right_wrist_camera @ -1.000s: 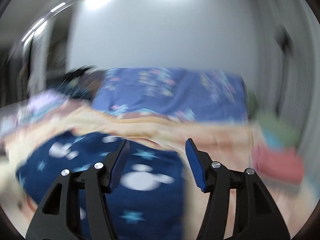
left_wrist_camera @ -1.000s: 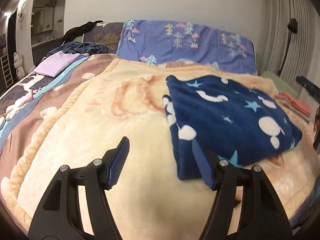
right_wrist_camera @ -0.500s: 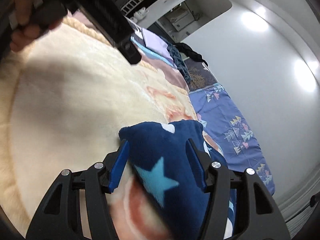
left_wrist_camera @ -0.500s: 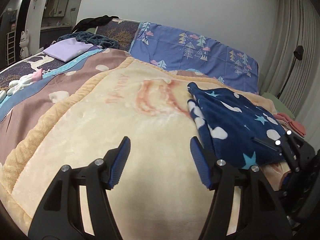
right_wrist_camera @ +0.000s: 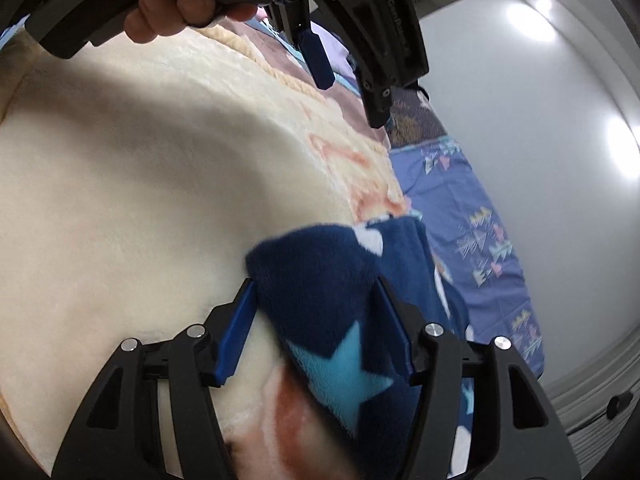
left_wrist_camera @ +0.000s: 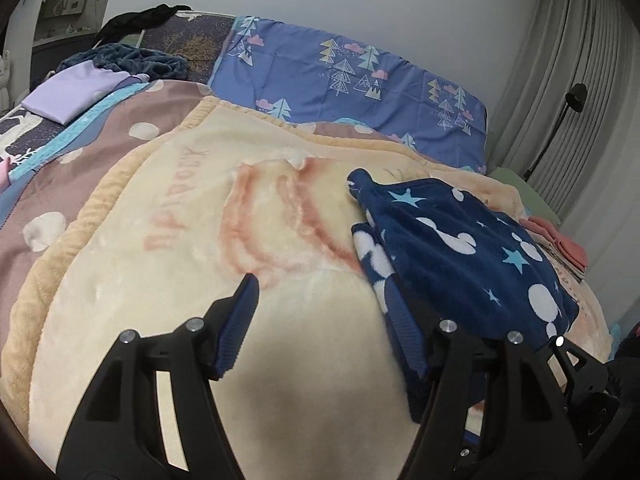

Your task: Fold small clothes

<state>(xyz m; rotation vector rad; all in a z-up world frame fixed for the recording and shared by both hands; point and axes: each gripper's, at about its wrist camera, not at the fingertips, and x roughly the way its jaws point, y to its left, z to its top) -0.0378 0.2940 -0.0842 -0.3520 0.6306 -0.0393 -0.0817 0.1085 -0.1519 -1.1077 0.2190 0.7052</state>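
A folded navy fleece garment (left_wrist_camera: 460,252) with white shapes and blue stars lies on the cream blanket (left_wrist_camera: 192,240), right of centre. My left gripper (left_wrist_camera: 320,304) is open, over the blanket; its right finger sits at the garment's near left edge. In the right wrist view my right gripper (right_wrist_camera: 312,300) is open, with the garment's near corner (right_wrist_camera: 320,280) between its jaws. The left gripper (right_wrist_camera: 340,40) and the hand holding it show at the top of that view.
A blue tree-print pillowcase (left_wrist_camera: 344,72) lies at the bed's head. A folded lilac cloth (left_wrist_camera: 76,92) and a dark heap (left_wrist_camera: 124,60) lie far left. Pink folded clothes (left_wrist_camera: 560,240) lie at the right edge. A floor lamp (left_wrist_camera: 576,96) stands by the curtain.
The right gripper swung down from a raised view to the garment's near corner, which now sits further between its jaws. The left gripper shifted slightly toward the garment's left edge.
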